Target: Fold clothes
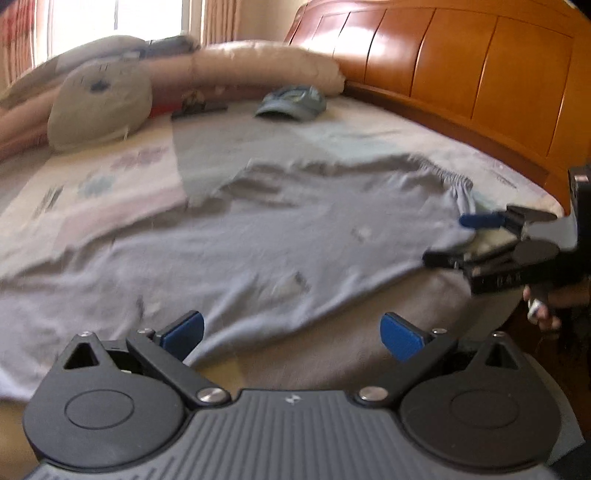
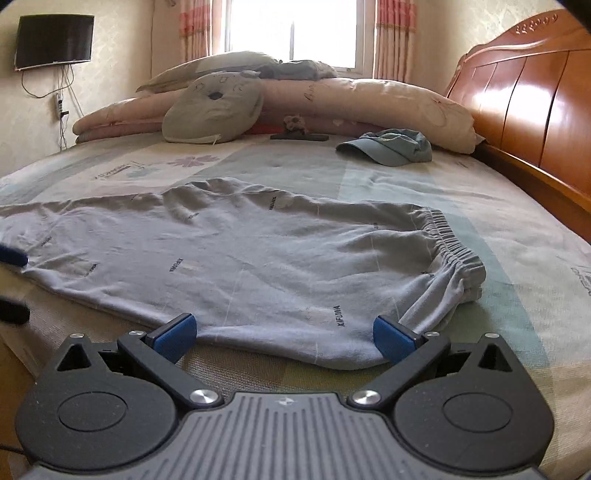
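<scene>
1. Grey trousers (image 2: 236, 258) lie spread flat across the bed (image 2: 498, 206), elastic waistband (image 2: 454, 247) toward the wooden headboard (image 2: 535, 103), legs running off to the left of the right wrist view.
2. Readable print on the fabric: "XIFUNA" repeated in small dark letters, clearest near the lower hem edge; other repeats are too small or creased to read fully.
3. Right hand-held gripper (image 2: 284, 336): jaws spread wide, released, blue pads either side of the trousers' near edge, nothing pinched between them.
4. Left hand-held gripper (image 1: 291, 334): also spread apart and empty, hovering over the near edge of the trousers (image 1: 258, 236). This view is motion-blurred.
5. In the left wrist view the right hand-held gripper (image 1: 454, 240) shows at the waistband end, a hand (image 1: 543, 306) on its grip.
6. The sheet carries printed lettering, not legible.
7. Beyond the trousers: blue-grey cap (image 2: 388, 147), round grey cushion (image 2: 210, 110) with a drawn face, rolled pink quilt (image 2: 369, 103).
8. Wall-mounted dark screen (image 2: 53, 40), top left; window (image 2: 291, 29) behind the curtains.
</scene>
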The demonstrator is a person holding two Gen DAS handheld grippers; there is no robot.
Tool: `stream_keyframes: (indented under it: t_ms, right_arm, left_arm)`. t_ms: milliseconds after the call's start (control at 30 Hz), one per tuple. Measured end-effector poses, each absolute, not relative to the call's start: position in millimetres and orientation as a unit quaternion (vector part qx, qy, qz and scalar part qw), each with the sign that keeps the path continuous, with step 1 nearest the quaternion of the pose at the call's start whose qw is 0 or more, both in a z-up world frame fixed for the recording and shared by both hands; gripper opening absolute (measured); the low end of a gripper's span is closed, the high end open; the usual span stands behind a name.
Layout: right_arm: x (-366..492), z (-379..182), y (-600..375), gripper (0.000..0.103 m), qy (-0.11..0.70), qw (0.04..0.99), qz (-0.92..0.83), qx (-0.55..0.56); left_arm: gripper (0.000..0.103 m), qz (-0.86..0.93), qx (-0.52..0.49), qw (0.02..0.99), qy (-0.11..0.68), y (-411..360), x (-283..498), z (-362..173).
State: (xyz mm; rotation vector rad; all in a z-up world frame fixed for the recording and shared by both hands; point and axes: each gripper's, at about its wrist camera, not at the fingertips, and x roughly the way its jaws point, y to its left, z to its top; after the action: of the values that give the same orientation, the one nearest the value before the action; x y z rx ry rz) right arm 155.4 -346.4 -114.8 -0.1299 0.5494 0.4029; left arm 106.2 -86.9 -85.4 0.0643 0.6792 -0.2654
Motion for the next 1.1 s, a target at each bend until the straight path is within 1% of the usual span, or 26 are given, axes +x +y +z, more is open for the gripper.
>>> stream_keyframes:
  t_ms: [67,133,167,300,433,500,667,800,933,1100]
  right_arm:
    - [154.2,-115.8,-345.7,0.103,0.267,0.941,0.197,-0.069]
    - [152.6,-116.3,-343.9,0.103,0.267,0.940,0.196,-0.079]
    - [152.0,-116.4,-343.9,0.103,0.267,0.940,0.196,-0.080]
    - [149.8,-117.1,-343.9,0.103,0.266,0.940,0.196,-0.085]
    - [149.3,-117.8,-343.1,0.103,0.264,0.941,0.193,-0.085]
    - [148.9,-118.1,-342.3,0.103,0.263,0.942,0.191,-0.086]
    - [150.4,-116.5,-341.4,0.103,0.269,0.940,0.191,-0.088]
    - [152.0,-115.6,-340.4,0.103,0.274,0.938,0.190,-0.091]
    - [154.3,-114.7,-339.3,0.103,0.281,0.937,0.188,-0.093]
    - [156.7,-114.0,-338.6,0.103,0.285,0.935,0.188,-0.095]
  left_arm:
    - [0.101,-0.125,0.025,0.933,0.335,-91.2,116.3,-91.9]
    - [0.101,-0.114,-0.001,0.925,0.362,-91.6,123.1,-102.1]
    - [0.101,-0.112,-0.003,0.926,0.360,-92.5,118.8,-104.3]
    - [0.101,-0.138,0.006,0.922,0.362,-94.7,100.9,-94.5]
    - [0.102,-0.099,0.016,0.941,0.324,-76.2,104.0,-80.0]
    - [0.102,-0.067,0.015,0.945,0.318,-63.2,110.9,-80.5]
    - [0.101,-0.016,-0.013,0.931,0.364,-41.7,113.4,-102.0]
    - [0.102,-0.040,0.004,0.932,0.361,-46.6,96.1,-91.6]
    - [0.102,-0.023,0.050,0.937,0.344,-48.0,106.1,-79.3]
    - [0.102,-0.017,0.030,0.939,0.343,-39.6,130.1,-83.1]
